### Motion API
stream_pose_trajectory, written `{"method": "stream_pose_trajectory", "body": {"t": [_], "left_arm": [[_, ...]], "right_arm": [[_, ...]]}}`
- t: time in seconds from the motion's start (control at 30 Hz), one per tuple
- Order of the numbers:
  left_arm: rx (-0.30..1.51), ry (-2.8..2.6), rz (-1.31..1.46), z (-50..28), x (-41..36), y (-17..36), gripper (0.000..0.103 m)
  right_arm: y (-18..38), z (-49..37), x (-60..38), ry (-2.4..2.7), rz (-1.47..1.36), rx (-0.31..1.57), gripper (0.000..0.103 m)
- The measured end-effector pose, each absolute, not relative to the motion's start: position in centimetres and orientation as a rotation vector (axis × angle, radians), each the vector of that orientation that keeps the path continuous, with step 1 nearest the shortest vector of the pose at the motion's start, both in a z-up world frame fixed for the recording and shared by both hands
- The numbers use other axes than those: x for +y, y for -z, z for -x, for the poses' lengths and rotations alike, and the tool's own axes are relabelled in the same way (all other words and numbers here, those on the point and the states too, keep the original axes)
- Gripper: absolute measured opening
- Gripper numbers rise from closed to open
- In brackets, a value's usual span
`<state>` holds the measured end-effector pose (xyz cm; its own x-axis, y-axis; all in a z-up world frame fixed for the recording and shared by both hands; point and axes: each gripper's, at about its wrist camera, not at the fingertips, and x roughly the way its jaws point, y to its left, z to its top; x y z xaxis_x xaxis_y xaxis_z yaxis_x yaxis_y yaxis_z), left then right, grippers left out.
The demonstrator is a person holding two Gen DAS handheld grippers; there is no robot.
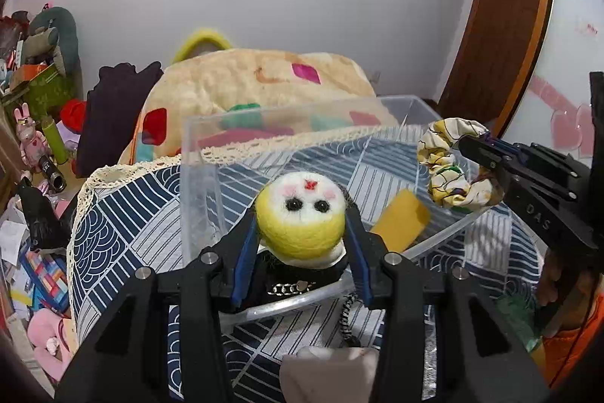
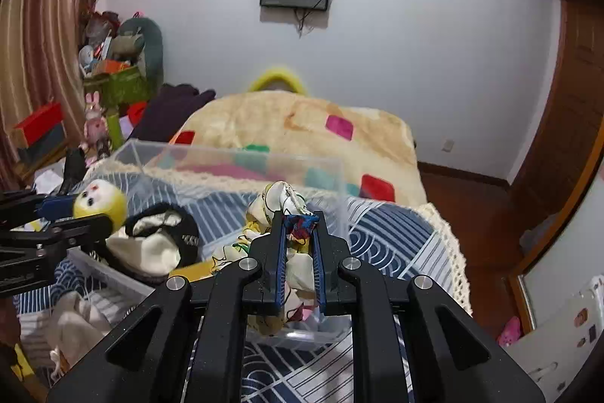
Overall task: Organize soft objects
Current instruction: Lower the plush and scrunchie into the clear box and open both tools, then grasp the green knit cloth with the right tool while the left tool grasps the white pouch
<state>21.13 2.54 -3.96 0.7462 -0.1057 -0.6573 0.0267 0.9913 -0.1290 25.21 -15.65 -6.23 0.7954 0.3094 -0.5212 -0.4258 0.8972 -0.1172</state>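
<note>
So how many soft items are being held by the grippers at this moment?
2. The felt doll is clamped in the left gripper at the clear bin's near edge; the patterned scrunchie is pinched in the right gripper above the bin.

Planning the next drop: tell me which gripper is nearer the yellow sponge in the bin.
Left. The left gripper holds the doll just beside the yellow sponge; the right gripper hangs higher, farther off.

Only legible txt: "DAS" in pale letters on the right gripper (image 1: 487, 153) body, left wrist view.
</note>
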Motion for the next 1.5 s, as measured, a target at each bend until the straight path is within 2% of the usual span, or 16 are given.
{"method": "stream_pose_trajectory", "body": {"t": [0.2, 0.37, 0.6, 0.67, 0.93, 1.1, 1.2, 1.5], "left_arm": [[0.744, 0.072, 0.107, -21.3, 2.2, 4.5, 0.044], [0.731, 0.064, 0.067, -20.8, 1.7, 4.1, 0.048], [0.687, 0.067, 0.061, -19.1, 1.5, 2.8, 0.057], [0.664, 0.063, 0.061, -18.3, 1.6, 2.1, 0.065], [0.569, 0.042, 0.08, -14.8, 2.1, -0.4, 0.083], [0.542, 0.041, 0.094, -12.6, 2.2, -0.5, 0.089], [0.548, 0.052, 0.088, -11.4, 1.9, 0.0, 0.09], [0.628, 0.095, 0.16, -10.0, 1.3, 4.0, 0.093]], "right_arm": [[6.8, -25.1, -15.9, -0.42, 0.26, 0.553, 0.012], [6.6, -25.0, -16.0, -0.429, 0.26, 0.567, 0.03], [5.8, -23.8, -15.8, -0.443, 0.268, 0.54, 0.048], [5.2, -23.4, -16.0, -0.446, 0.252, 0.525, 0.057], [2.7, -20.8, -17.2, -0.463, 0.192, 0.449, 0.072], [2.1, -18.9, -18.0, -0.469, 0.179, 0.411, 0.073], [2.5, -17.9, -18.4, -0.469, 0.179, 0.396, 0.082], [5.8, -15.8, -19.5, -0.446, 0.194, 0.457, 0.083]]}}
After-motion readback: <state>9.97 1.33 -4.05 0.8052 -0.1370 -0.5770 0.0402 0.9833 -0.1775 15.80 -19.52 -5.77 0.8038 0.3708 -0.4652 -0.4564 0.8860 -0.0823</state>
